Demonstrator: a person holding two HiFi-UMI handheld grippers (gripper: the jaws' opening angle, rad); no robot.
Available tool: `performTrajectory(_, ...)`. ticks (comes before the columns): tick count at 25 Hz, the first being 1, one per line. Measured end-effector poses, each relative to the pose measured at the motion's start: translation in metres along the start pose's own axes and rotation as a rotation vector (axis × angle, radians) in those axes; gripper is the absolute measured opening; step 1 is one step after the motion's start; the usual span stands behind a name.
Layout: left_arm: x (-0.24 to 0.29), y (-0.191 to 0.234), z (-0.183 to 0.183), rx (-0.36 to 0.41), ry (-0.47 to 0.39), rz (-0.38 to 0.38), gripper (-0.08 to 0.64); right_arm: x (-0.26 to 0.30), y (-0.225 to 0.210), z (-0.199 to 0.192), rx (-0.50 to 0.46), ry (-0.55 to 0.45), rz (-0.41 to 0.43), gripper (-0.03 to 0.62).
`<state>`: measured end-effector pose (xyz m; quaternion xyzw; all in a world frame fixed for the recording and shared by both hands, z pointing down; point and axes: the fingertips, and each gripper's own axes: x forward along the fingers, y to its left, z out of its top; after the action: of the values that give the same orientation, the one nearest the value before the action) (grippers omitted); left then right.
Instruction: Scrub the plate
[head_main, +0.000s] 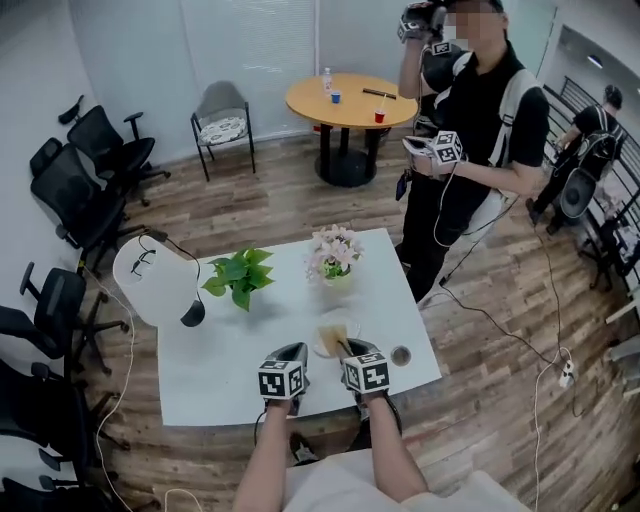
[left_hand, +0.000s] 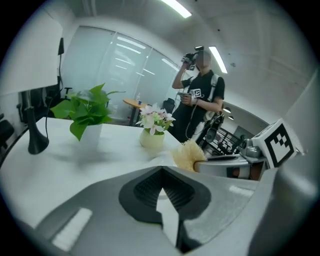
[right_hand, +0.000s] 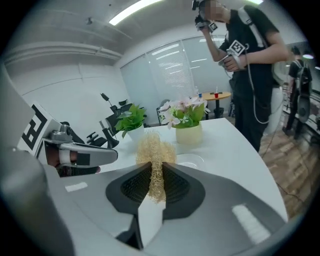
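The right tool (right_hand: 156, 175) is clamped on a straw-coloured scrubber (right_hand: 156, 150). It pinches the scrubber by the middle so the frizzy end juts forward, presumably to meet the plate (right_hand: 194, 161) first. That plate lies on the white surface (head_main: 230, 370) just ahead of both tools, in front of the flower vase (right_hand: 188, 134). The left tool (left_hand: 161, 187) sits alongside with its jaws pressed together on nothing (free, I judge, to steady the plate). No brand or legible writing shows, only the square markers on each tool's cube.
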<state>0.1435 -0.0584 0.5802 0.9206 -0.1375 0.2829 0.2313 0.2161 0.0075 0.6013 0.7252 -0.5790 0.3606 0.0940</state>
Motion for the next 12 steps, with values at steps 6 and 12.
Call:
performTrajectory(6, -0.027, -0.027, -0.011, 0.120, 0.045, -0.104, 0.000, -0.034, 0.006, -0.018, 0.085, -0.061, -0.110, 0.080)
performTrajectory(12, -0.047, -0.030, -0.034, 0.191, 0.087, -0.153, 0.000, -0.066, 0.017, -0.032, 0.130, -0.119, -0.176, 0.078)
